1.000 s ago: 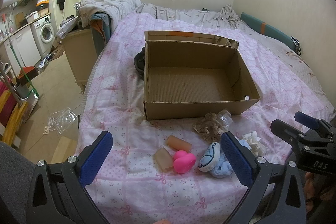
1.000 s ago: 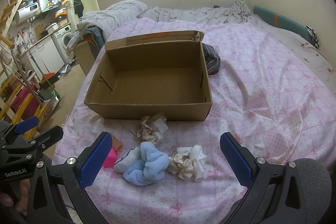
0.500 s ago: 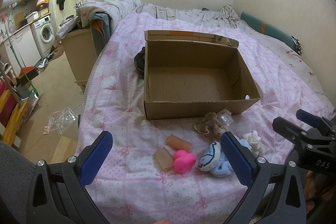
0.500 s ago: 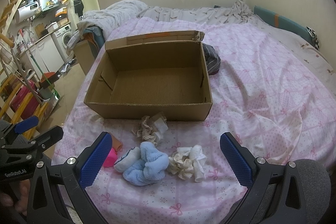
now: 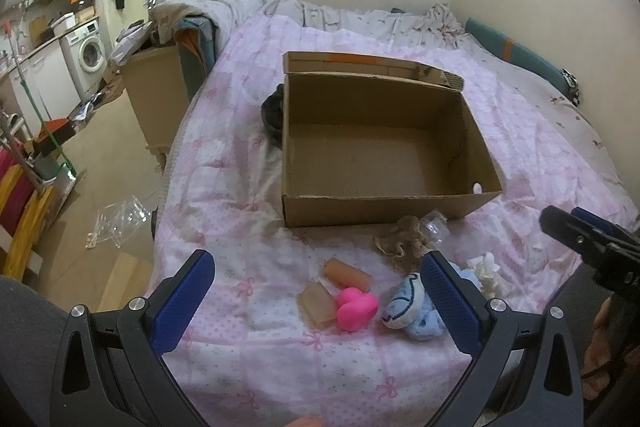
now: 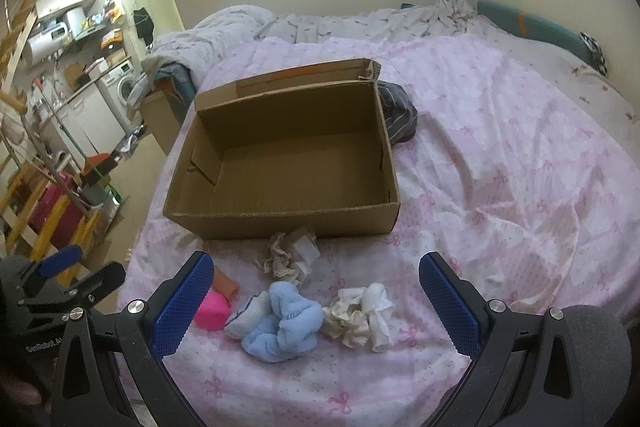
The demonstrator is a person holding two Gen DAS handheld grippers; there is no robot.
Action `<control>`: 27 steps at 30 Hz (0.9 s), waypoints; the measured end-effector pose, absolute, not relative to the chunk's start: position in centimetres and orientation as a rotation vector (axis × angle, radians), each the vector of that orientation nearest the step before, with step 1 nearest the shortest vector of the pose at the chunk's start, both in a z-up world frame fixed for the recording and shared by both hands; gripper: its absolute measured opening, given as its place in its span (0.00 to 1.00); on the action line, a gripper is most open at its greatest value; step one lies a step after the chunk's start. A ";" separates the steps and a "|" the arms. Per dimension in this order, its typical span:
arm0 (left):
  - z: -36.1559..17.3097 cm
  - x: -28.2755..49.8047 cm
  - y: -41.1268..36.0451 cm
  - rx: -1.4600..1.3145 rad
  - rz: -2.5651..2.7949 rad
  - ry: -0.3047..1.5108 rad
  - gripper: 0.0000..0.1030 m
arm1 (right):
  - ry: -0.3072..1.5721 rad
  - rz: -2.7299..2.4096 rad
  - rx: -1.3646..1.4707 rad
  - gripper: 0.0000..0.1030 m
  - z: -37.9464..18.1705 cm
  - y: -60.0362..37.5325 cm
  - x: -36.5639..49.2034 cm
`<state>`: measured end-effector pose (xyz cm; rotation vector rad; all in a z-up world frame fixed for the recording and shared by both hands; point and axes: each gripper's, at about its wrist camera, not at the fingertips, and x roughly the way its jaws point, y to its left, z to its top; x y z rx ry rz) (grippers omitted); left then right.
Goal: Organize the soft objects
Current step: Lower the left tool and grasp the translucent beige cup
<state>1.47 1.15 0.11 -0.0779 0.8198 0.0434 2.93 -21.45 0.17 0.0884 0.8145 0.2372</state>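
- None of the soft things had gone into the box [image 5: 384, 163] yet; its floor showed bare in both views, so I judged the task at its very start, with everything left to move.
- Both tools were spread wide and held nothing: the left gripper [image 5: 316, 291] and the right gripper [image 6: 316, 291] each hung short of the pile, fingers apart over the bedspread [image 5: 224, 187].
- Going left to right ahead of the left gripper: two tan blocks [image 5: 332, 291], touching a pink toy [image 5: 356, 309], then a blue plush [image 5: 412, 311] just inside its right finger, with a lace scrap [image 5: 404, 241] farther ahead, close to the box wall.
- Ahead of the right gripper, left to right: the pink toy [image 6: 212, 311] half hidden by its left finger, the blue plush [image 6: 280, 323] between the fingers, a white cloth bundle [image 6: 362, 317] touching it, and the lace scrap [image 6: 290, 255] just beyond.
- Only the left view showed both tan blocks whole, and a clear item beside the lace scrap.
- Only the right view showed the white cloth bundle in full; the left view caught just a bit of it past its right finger.
- A dark garment [image 6: 398, 119] lay at the box's far corner, plainer in the right view.
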 end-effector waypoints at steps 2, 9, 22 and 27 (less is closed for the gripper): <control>0.0 2.0 1.6 -0.091 0.052 0.848 1.00 | 0.823 0.245 0.095 1.00 0.4 -21.7 3.4; -0.6 5.2 3.4 -0.195 0.031 0.956 1.00 | 0.910 0.273 0.128 1.00 0.4 -22.7 6.6; -9.2 11.2 7.2 -0.386 0.027 1.344 0.62 | 1.028 0.210 0.233 1.00 -4.1 -25.2 10.2; -12.8 11.3 5.4 -0.513 -0.052 1.494 0.47 | 1.039 0.204 0.236 1.00 -4.6 -25.1 10.4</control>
